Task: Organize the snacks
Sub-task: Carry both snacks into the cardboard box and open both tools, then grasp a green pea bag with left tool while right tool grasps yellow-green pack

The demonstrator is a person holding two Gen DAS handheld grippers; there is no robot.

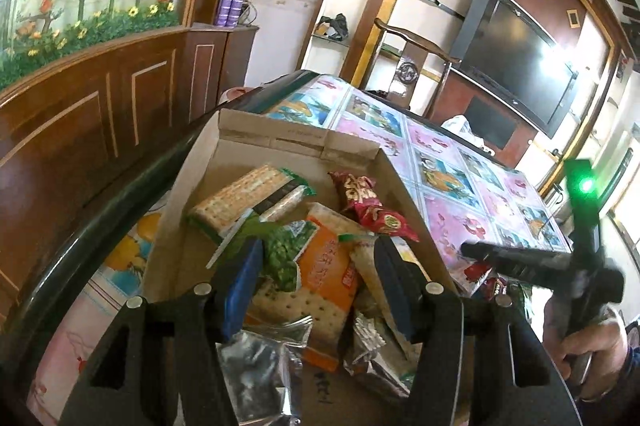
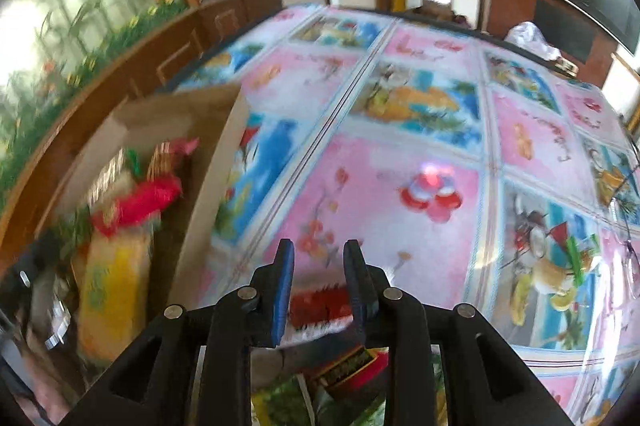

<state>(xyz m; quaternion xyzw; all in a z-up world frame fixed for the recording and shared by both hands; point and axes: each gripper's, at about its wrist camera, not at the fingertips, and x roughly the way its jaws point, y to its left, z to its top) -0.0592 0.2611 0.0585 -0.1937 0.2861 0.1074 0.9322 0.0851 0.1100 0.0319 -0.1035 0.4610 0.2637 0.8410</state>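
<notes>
Left gripper [image 1: 316, 278] hangs over the cardboard box [image 1: 280, 140], its jaws spread with nothing pinched, just above an orange cracker packet [image 1: 328, 266]. Cracker packs, a red snack bag [image 1: 372, 206] and silvery wrappers fill the box, which stands at the near left corner of the table [image 2: 400, 154] (under a pink and blue printed cloth). Right gripper [image 2: 319, 286] is out over the cloth beside the box, jaws drawn close on what looks like a red packet [image 2: 318, 304], though blur hides the contact.
</notes>
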